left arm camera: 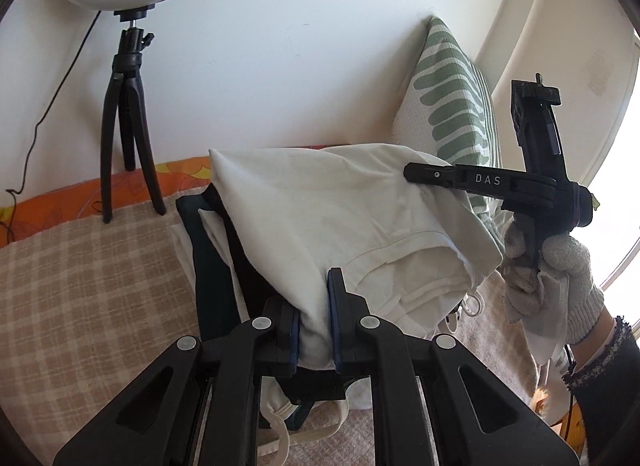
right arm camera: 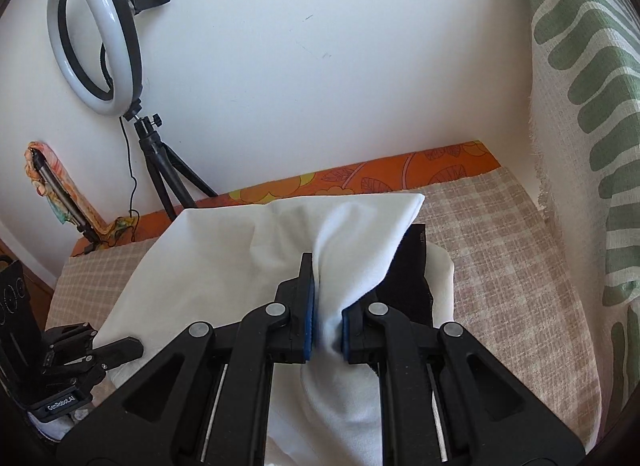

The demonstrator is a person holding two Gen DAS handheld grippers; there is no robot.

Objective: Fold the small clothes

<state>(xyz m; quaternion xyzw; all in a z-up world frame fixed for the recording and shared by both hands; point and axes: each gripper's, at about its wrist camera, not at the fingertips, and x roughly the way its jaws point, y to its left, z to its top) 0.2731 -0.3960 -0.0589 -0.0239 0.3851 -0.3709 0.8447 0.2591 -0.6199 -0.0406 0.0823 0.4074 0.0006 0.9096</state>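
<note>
Both tools angle downward, the left tool point(left arm camera: 314, 326) and right tool point(right arm camera: 326, 320) each clamped on white cloth point(left arm camera: 320, 205).

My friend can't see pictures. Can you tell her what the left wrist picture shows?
The black left gripper pinches a white cotton garment, and the right gripper, held in a grey knitted glove, grips its other side. Beneath lie dark folded clothes on a beige checked blanket.

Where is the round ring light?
In both views the ring light stands at the upper left on its black tripod, against the white wall, behind the white garment.
</note>
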